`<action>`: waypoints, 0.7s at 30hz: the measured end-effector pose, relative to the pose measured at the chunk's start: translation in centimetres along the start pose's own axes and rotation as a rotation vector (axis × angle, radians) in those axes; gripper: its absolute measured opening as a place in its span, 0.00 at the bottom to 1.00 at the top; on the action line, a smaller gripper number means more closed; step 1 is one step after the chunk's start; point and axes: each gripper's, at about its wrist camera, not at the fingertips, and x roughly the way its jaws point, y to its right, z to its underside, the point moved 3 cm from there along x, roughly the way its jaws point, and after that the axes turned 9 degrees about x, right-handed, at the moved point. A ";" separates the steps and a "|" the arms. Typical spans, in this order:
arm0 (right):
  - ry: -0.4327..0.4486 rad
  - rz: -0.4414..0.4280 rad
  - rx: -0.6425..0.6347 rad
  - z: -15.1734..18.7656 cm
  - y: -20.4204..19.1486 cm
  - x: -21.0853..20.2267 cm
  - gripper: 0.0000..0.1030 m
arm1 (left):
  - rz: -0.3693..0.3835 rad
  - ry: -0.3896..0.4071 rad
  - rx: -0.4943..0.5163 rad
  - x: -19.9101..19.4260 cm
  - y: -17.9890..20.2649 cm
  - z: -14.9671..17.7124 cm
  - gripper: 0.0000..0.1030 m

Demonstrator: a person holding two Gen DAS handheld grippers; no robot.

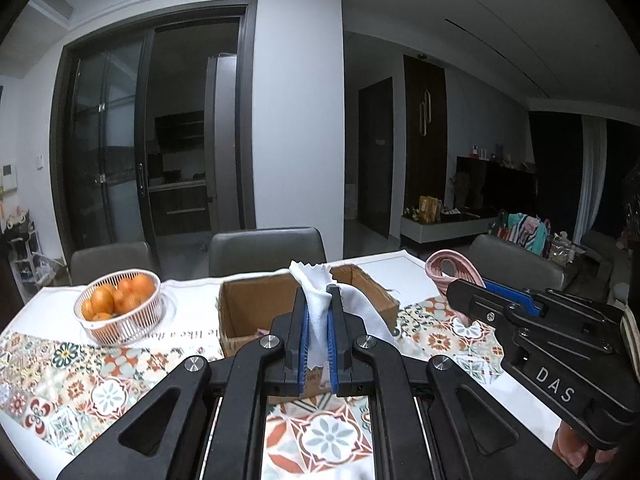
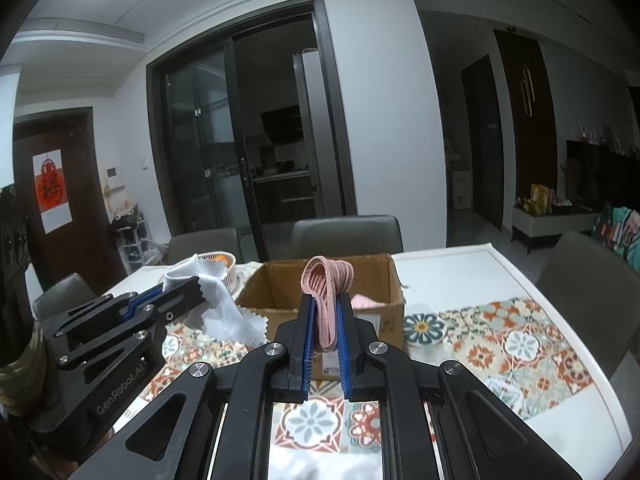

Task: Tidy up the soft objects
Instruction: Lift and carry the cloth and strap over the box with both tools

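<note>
My left gripper [image 1: 319, 300] is shut on a white cloth with zigzag edges [image 1: 320, 320], held above the table in front of an open cardboard box [image 1: 240, 304]. My right gripper [image 2: 325, 304] is shut on a folded pink ribbed cloth [image 2: 326, 280], also raised before the same box [image 2: 276, 284]. The right gripper and its pink cloth [image 1: 452, 270] show at the right of the left wrist view. In the right wrist view the left gripper with the white cloth [image 2: 224, 312] sits at the left. Something pink [image 2: 366, 302] lies inside the box.
A white wire basket of oranges [image 1: 120, 308] stands left of the box on a patterned tablecloth [image 1: 80, 380]. Grey chairs [image 1: 266, 250] line the table's far side, one more at the right [image 2: 588, 280]. The table's white edge [image 2: 560, 340] runs along the right.
</note>
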 end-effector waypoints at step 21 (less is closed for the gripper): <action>-0.010 -0.027 -0.041 -3.3 -0.8 7.1 0.12 | -0.072 0.002 0.048 6.4 -3.5 -2.6 0.09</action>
